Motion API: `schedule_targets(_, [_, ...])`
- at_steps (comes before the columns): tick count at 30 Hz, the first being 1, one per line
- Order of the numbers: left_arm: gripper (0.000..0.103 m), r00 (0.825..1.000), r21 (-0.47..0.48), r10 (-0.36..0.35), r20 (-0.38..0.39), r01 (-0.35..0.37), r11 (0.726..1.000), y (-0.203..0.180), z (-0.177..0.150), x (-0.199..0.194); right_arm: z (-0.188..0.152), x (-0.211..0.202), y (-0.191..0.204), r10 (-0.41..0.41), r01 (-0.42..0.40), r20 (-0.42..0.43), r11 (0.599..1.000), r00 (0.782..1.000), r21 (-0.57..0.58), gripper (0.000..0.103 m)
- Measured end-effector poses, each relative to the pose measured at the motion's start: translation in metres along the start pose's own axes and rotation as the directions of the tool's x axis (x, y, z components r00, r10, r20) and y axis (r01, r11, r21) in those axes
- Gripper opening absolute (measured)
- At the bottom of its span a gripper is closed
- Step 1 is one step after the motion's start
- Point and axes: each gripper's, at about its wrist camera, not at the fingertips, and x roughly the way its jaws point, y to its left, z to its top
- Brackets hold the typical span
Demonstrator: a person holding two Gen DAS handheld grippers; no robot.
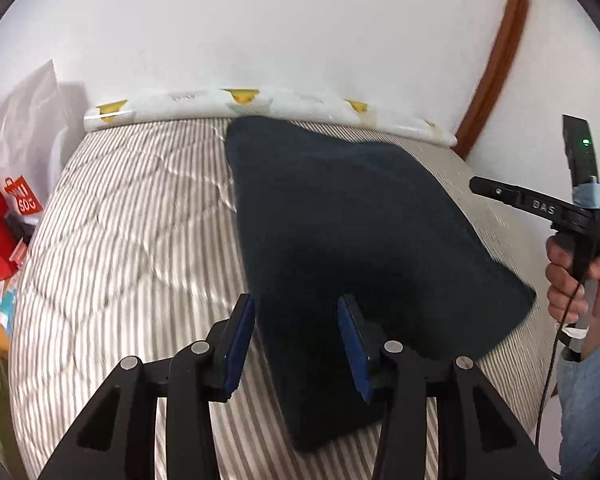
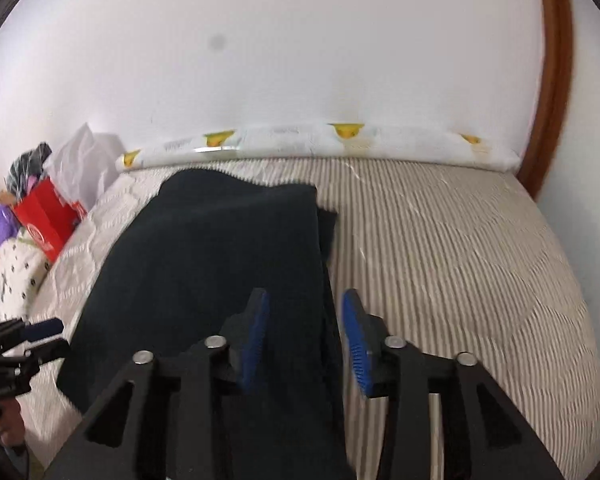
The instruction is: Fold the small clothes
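Left wrist view first: we see our left gripper (image 1: 296,332) at the bottom centre of the frame, its two blue pads (image 1: 240,344) standing moderately apart with nothing pinched between them. A dark folded garment (image 1: 340,220) lies flat on a striped quilted bedspread (image 1: 120,240) and fills the middle of the picture. Its near left edge runs up between the two pads, so the left pad sits over bare bedspread while the right pad sits over the dark cloth. We cannot tell whether the pads touch the fabric below. At the right edge of the frame a hand (image 1: 576,284) in a pale blue sleeve (image 1: 584,400) holds the handle of the other gripper. A long white bolster with yellow motifs (image 1: 260,106) lies along the wall at the top, and a red shopping bag (image 1: 4,216) stands at the left edge.

Right wrist view: our right gripper (image 2: 306,338) is at the bottom centre, its jaws likewise partly apart and empty. Here the garment (image 2: 204,264) spreads across the left and middle of the frame; its right edge passes up between the pads, the left pad (image 2: 256,340) over the cloth and the right one over the stripes. The left gripper (image 2: 28,340) shows at the lower left edge, just beside the garment's left border.
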Motion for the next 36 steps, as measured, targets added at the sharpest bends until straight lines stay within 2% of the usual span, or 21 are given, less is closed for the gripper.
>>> schedule_targets(5, [0.045,1.0,0.001,0.022,0.004,-0.022,1.0,0.009,0.031,0.02,0.042,0.047,-0.006,0.012,-0.01,-0.041,0.999,0.999,0.033,0.045])
schedule_targets(8, [0.045,1.0,0.016,0.027,0.004,-0.027,1.0,0.009,0.042,0.029,0.052,0.071,-0.004,0.007,-0.004,-0.068,0.999,0.998,0.038,0.046])
schedule_targets(11, [0.045,1.0,0.022,0.022,-0.002,-0.022,1.0,0.011,0.049,0.041,0.059,0.103,-0.011,0.045,-0.034,-0.129,0.996,0.991,0.085,0.046])
schedule_targets(15, [0.045,1.0,0.013,0.01,-0.015,-0.01,1.0,0.015,0.053,0.052,0.065,0.127,-0.019,0.106,-0.083,-0.154,0.985,0.982,0.149,0.047])
schedule_targets(16, [0.045,1.0,0.01,0.006,-0.019,-0.006,1.0,0.016,0.052,0.055,0.067,0.131,-0.02,0.119,-0.094,-0.155,0.983,0.981,0.16,0.045])
schedule_targets(17, [0.045,1.0,0.008,0.003,-0.021,-0.003,1.0,0.016,0.052,0.057,0.068,0.134,-0.02,0.127,-0.102,-0.157,0.982,0.979,0.161,0.031])
schedule_targets(19, [0.046,1.0,0.001,-0.002,-0.024,0.002,1.0,0.018,0.05,0.06,0.071,0.135,-0.014,0.166,-0.148,-0.152,0.982,0.974,0.121,0.009])
schedule_targets(20, [0.047,1.0,-0.002,-0.005,-0.023,0.005,1.0,0.018,0.05,0.06,0.073,0.133,-0.01,0.164,-0.154,-0.144,0.985,0.976,0.083,0.007])
schedule_targets(22, [0.049,1.0,-0.012,-0.019,-0.024,0.019,1.0,0.019,0.048,0.06,0.077,0.115,-0.01,0.145,-0.146,-0.061,0.989,0.987,0.003,0.007])
schedule_targets(24, [0.049,0.999,-0.014,-0.032,-0.036,0.032,0.999,0.017,0.046,0.063,0.081,0.109,-0.022,0.131,-0.131,-0.031,0.991,0.991,-0.002,0.007])
schedule_targets(27, [0.049,0.999,0.009,0.006,-0.038,-0.006,1.0,0.012,0.043,0.063,0.079,0.129,-0.034,0.141,-0.135,-0.08,0.988,0.987,0.077,0.01])
schedule_targets(29, [0.049,0.999,0.006,0.01,-0.038,-0.009,1.0,0.013,0.041,0.06,0.077,0.135,-0.032,0.104,-0.096,-0.128,0.993,0.986,0.072,0.023])
schedule_targets(34, [0.05,0.999,0.006,0.006,-0.033,-0.005,1.0,0.014,0.032,0.05,0.061,0.09,-0.043,0.094,-0.085,-0.094,0.991,0.991,0.101,0.034])
schedule_targets(36, [0.05,1.0,-0.001,0.0,-0.031,0.0,1.0,0.013,0.027,0.046,0.046,0.075,-0.048,0.103,-0.092,-0.1,0.99,0.99,0.106,0.035])
